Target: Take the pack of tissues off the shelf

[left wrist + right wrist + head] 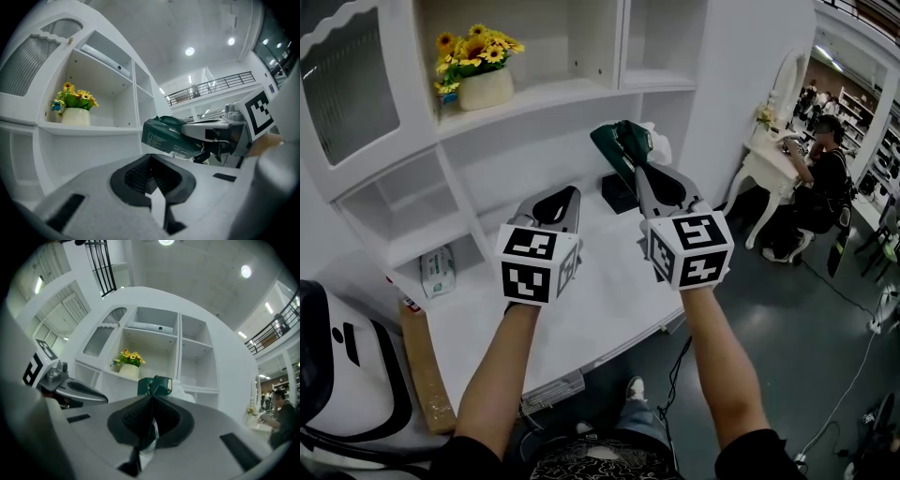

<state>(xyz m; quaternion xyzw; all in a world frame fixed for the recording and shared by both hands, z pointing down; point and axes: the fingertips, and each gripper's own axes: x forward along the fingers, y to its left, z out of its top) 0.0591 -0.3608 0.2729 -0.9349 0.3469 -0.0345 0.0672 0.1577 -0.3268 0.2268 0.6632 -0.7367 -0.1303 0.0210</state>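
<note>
A white shelving unit stands on dark grey floor.

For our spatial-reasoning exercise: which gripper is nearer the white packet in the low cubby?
Left. The left gripper is just right of the white packet; the right gripper lies farther right.

Tools: two, left tool and right tool. Green pack of tissues: one. White pack in low shelf compartment: one. Flower pot: one. Small black object on counter: one. Cardboard box: one. Shelf unit: one. Seated person: one.
</note>
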